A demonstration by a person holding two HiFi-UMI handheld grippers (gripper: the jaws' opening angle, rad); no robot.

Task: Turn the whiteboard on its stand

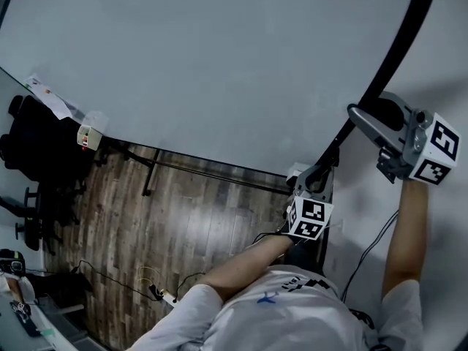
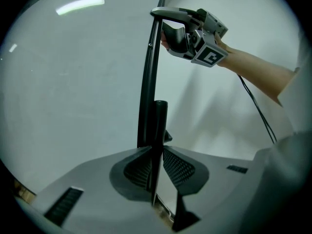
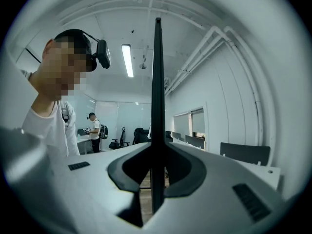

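The whiteboard (image 1: 219, 64) fills the upper head view, a big pale panel with a black frame (image 1: 395, 57) down its right edge. My left gripper (image 1: 316, 178) is shut on the lower part of that frame. Higher up, my right gripper (image 1: 358, 115) is shut on the same frame. In the left gripper view the frame (image 2: 148, 82) rises from between the left gripper's (image 2: 155, 169) pads, and the right gripper (image 2: 163, 13) clamps it near the top. In the right gripper view the thin black frame (image 3: 157, 82) stands upright between the right gripper's (image 3: 157, 174) pads.
Below the board, the stand's black bar (image 1: 205, 170) crosses a wood floor. Black office chairs (image 1: 36, 152) stand at the left, and cables (image 1: 146, 284) lie on the floor. A white wall (image 1: 446, 64) is close on the right. A person with a backpack (image 3: 95, 130) stands far off among desks.
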